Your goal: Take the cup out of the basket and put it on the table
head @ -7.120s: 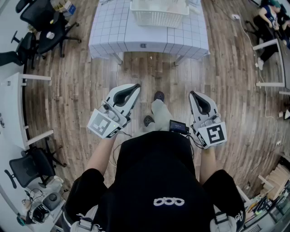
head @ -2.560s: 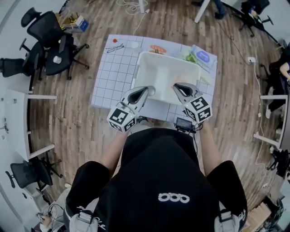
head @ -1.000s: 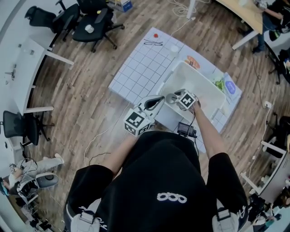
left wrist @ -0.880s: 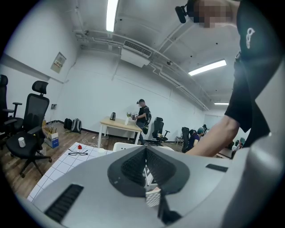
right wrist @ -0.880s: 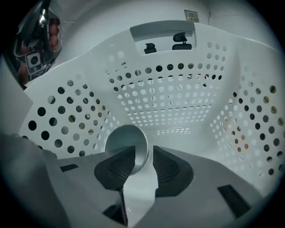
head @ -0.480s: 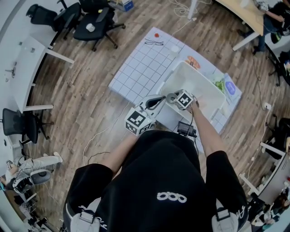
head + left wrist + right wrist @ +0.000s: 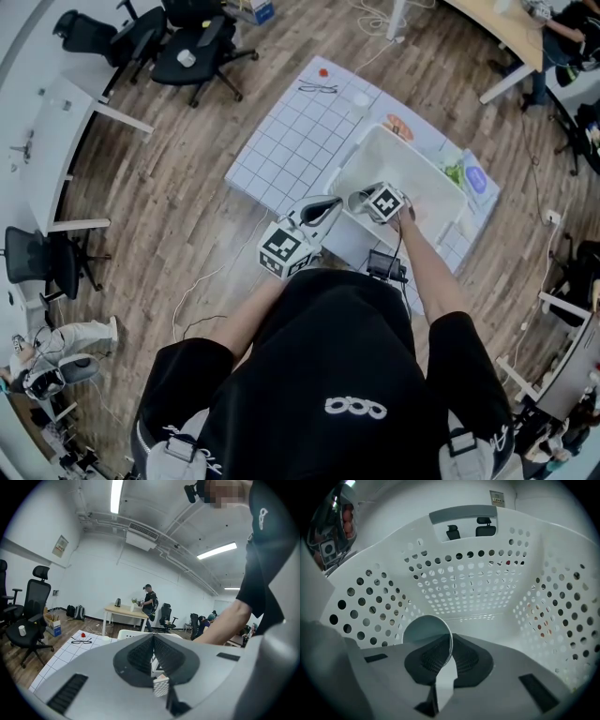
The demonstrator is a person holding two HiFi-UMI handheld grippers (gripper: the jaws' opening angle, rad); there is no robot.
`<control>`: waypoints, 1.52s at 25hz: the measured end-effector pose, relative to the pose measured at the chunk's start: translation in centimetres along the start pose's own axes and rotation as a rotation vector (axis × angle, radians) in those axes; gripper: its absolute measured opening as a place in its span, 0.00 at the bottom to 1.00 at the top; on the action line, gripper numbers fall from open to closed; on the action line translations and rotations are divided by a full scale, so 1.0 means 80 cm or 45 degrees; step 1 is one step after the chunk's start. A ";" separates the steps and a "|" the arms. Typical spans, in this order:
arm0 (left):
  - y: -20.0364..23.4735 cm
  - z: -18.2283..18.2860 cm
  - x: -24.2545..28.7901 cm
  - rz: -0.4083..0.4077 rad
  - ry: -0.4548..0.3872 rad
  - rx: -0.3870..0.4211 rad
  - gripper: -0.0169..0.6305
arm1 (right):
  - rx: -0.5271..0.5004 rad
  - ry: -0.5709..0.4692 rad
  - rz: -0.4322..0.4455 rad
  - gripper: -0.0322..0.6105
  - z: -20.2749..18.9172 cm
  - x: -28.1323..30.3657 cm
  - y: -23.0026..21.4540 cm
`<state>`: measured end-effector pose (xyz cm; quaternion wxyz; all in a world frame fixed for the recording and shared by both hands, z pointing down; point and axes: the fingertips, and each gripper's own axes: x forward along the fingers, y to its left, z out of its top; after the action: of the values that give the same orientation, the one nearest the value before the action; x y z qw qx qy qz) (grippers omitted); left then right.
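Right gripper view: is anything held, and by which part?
Yes. The right hand-held gripper is shut on the pale blue-grey round cup, pinching its thin side wall at the rim, inside the white perforated plastic basket.

Setting: open-plan office used as a work or test space. Indicators:
- Wood-plank floor (image 7: 159, 234) with black wheeled swivel chairs (image 7: 202, 42) beside long white desks (image 7: 52, 159).
- Low table with a white gridded cover (image 7: 291, 141) standing in the open floor area.
- Long fluorescent ceiling lights (image 7: 115, 496) and a white ceiling-hung air-conditioning unit (image 7: 142, 535).
- Light wooden side table (image 7: 123, 612) with a person (image 7: 149, 601) standing behind it.
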<state>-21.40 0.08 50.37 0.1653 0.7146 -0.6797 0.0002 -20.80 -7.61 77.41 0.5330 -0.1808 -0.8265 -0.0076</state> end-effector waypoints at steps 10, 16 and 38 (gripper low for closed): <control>-0.007 0.004 -0.003 -0.039 -0.004 0.016 0.04 | 0.011 -0.050 -0.066 0.10 0.023 -0.043 -0.011; -0.016 0.007 0.004 -0.088 -0.001 0.043 0.04 | 0.043 -0.132 -0.140 0.10 0.059 -0.115 -0.023; -0.054 0.013 0.038 -0.285 0.035 0.125 0.04 | 0.210 -0.515 -0.453 0.10 0.077 -0.354 0.011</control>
<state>-17.18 -3.01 49.06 0.1384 0.7931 -0.5926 0.0250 -15.54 -13.78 49.57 0.3604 0.0132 -0.9327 0.0026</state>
